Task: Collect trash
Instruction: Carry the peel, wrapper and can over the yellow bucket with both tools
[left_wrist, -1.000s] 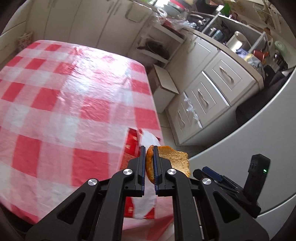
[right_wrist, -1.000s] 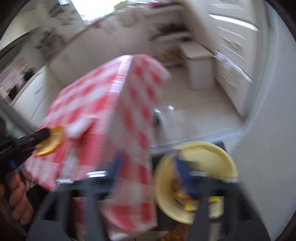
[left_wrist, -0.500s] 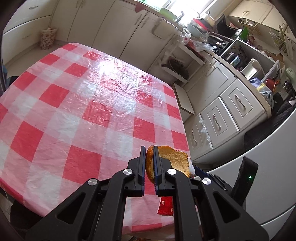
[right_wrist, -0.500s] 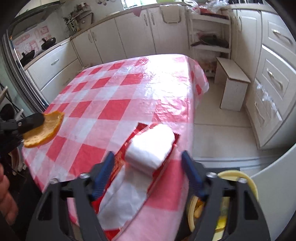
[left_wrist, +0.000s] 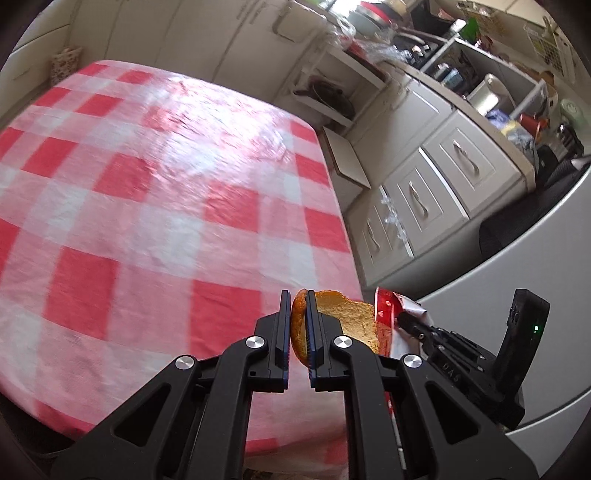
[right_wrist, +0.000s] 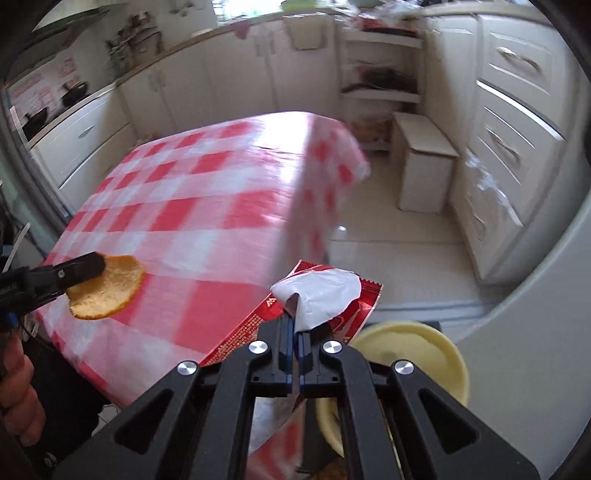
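A piece of orange peel (left_wrist: 347, 317) is pinched on edge in my left gripper (left_wrist: 297, 295), which is shut on it above the near edge of the red-checked table (left_wrist: 147, 221). The right wrist view shows the same peel (right_wrist: 105, 288) at the left gripper (right_wrist: 98, 266), over the table's left corner. My right gripper (right_wrist: 294, 321) has its jaws closing tight on a red-and-white crumpled wrapper (right_wrist: 317, 295), pads pressing it, at the table's near right corner. In the left wrist view the wrapper (left_wrist: 388, 310) sits just right of the peel.
A yellow bowl (right_wrist: 424, 350) lies low beside the table, under the right gripper. A small white stool (right_wrist: 424, 166) stands on the floor past the table (right_wrist: 184, 206). White cabinets line the walls. A person's hand (right_wrist: 18, 387) grips the left tool.
The right jaws, open around the wrapper half a second ago, have shut on it and it now hangs off the table corner. The left gripper still holds the peel.
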